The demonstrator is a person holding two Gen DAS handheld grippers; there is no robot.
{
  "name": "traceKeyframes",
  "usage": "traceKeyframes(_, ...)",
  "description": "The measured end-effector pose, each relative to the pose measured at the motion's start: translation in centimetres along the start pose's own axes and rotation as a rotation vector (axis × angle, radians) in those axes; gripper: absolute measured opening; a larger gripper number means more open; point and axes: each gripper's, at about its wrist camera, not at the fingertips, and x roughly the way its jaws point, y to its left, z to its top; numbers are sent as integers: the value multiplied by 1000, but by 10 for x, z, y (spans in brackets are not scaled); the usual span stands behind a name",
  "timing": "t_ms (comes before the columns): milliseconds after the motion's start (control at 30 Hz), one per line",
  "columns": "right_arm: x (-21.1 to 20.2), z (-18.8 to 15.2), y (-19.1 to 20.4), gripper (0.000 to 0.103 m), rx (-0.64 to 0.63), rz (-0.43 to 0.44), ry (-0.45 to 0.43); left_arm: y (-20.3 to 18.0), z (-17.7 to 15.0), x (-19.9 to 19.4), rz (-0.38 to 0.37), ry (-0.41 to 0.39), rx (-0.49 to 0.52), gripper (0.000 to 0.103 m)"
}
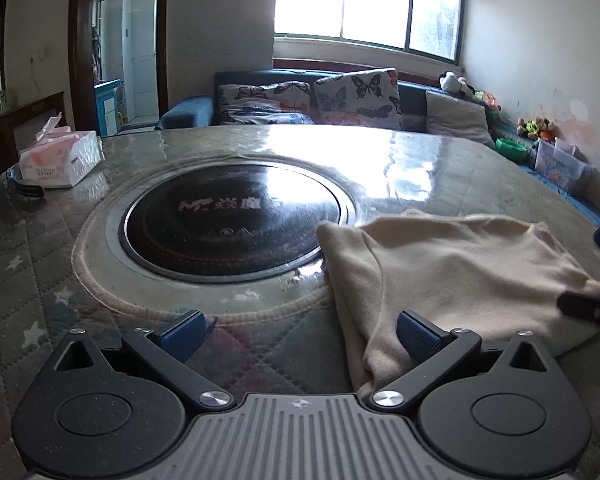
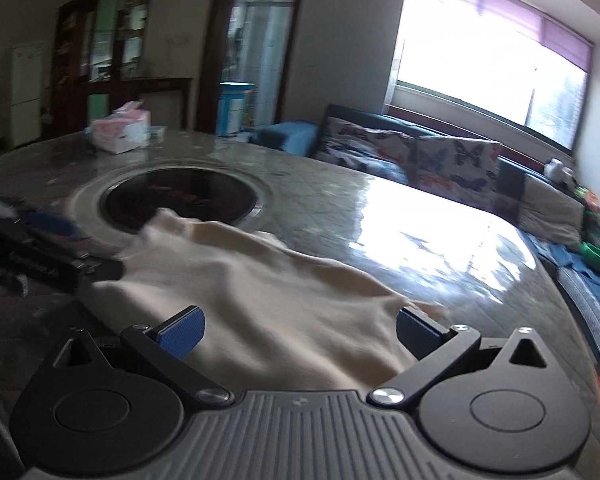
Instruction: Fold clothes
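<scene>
Fingers [image 1: 184, 334] of the left gripper [image 1: 300, 334] spread wide beside the cream garment [image 1: 452, 276]; right gripper [image 2: 298, 332] fingers spread wide over it, near the desk [image 1: 40, 248] edge

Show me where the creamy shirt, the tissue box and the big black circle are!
cream garment [image 1: 460, 280], left wrist view, middle of cloth.
tissue box [image 1: 60, 160], left wrist view, front face.
black round cooktop [image 1: 228, 224], left wrist view, glass centre.

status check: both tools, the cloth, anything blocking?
Left tool open, right tool open, neither gripping. Cream knit garment lies rumpled on quilted table, corner over round black hotplate. Nothing blocking.
</scene>
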Motion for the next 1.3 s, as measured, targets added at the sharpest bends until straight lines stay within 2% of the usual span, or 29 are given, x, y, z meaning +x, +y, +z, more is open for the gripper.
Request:
traceKeyframes(267,7,15,44,102,-164,125,5,32,9,-4,24,11,-115,101)
traceKeyframes(500,16,27,88,91,-321,232,24,55,20,-2,-14,36,-228,81)
traceKeyframes(667,21,27,114,85,-437,283,37,58,24,2,-75,62,-281,75)
traceKeyframes(833,32,28,126,68,-481,309,73,60,26,8,-145,92,-346,75)
traceKeyframes(900,36,28,130,67,-492,316,88,60,26,9,-161,100,-362,75)
traceKeyframes(967,38,29,130,59,-488,306,96,60,26,12,-182,113,-387,75)
traceKeyframes(1133,45,30,123,38,-428,306,111,61,24,18,-239,146,-460,76)
traceKeyframes(1233,46,34,111,26,-345,314,99,59,25,20,-257,157,-495,78)
traceKeyframes(1300,45,37,101,21,-282,327,91,58,26,23,-277,169,-529,78)
